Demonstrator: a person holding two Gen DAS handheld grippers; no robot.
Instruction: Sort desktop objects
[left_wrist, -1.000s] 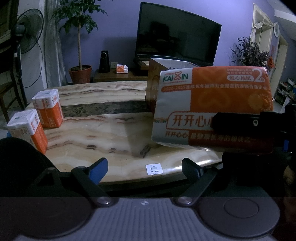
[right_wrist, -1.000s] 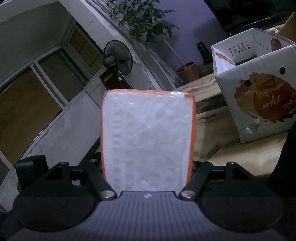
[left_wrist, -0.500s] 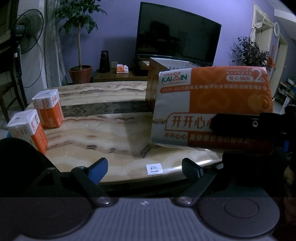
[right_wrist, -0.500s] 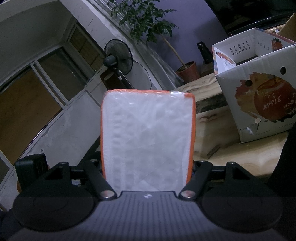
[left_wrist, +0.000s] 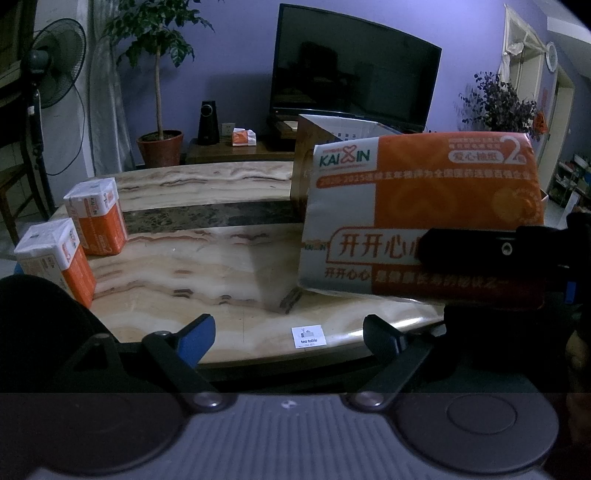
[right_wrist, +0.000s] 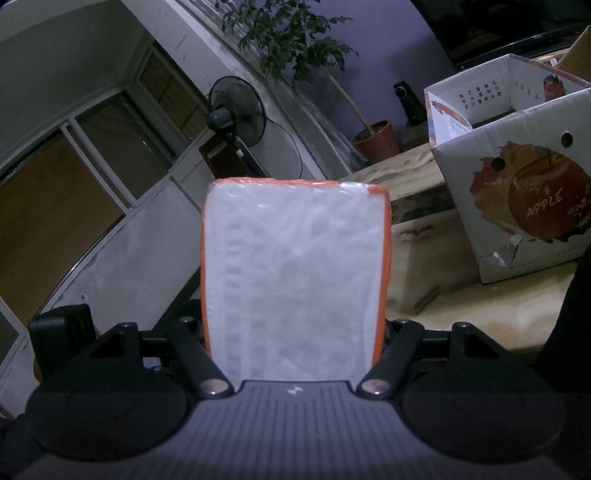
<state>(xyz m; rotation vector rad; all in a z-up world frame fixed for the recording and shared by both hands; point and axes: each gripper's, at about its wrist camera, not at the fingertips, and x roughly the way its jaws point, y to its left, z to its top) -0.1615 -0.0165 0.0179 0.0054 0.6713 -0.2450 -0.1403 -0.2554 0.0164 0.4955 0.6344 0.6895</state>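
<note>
Right gripper (right_wrist: 295, 332) clamped on orange-and-white tissue pack (right_wrist: 295, 280), jaws pressing both long sides; pack held in air at near table edge, in front of apple carton (right_wrist: 524, 192). Left gripper (left_wrist: 286, 332) jaws spread wide, nothing between fingers, poised over near edge of marble table (left_wrist: 207, 273). Two more tissue packs upright at table's left end: nearer (left_wrist: 55, 258), farther (left_wrist: 96, 218), close together, not touching. Small white label (left_wrist: 309, 336) on table edge.
</note>
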